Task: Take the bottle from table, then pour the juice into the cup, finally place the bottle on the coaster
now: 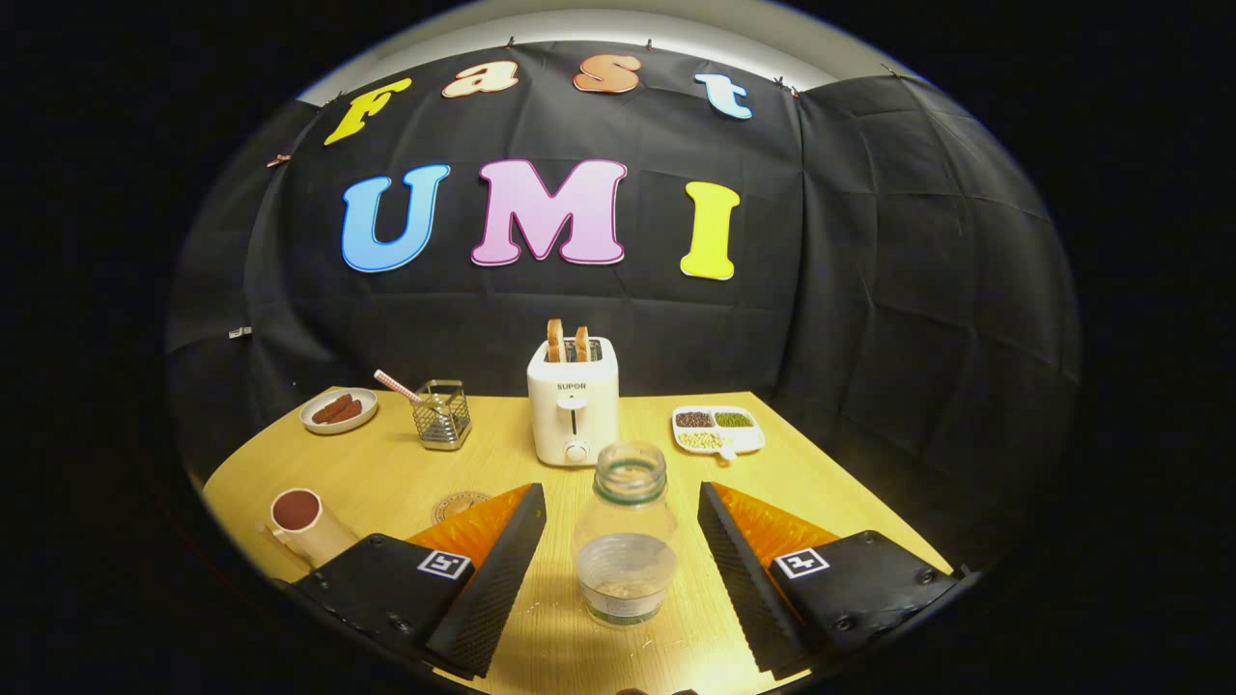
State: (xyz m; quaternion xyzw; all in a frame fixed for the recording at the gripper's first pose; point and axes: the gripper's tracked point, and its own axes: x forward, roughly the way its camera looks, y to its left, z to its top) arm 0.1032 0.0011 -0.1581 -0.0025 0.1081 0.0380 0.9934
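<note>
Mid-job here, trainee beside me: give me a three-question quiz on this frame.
1. True or false: the claw is shut on the bottle.
2. Which side of the claw is the cup on? A) left B) right
3. Fill in: the bread slices stand in the ____.

Key: 1 false, the fingers stand open, bottle between them untouched; 2 A; 3 toaster.

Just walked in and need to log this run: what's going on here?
A person's handheld gripper is open, its fingers either side of an uncapped clear bottle standing on the wooden table, not pressing it. The cup waits off to the left, the coaster just beyond the left finger. Nothing poured yet.
</note>
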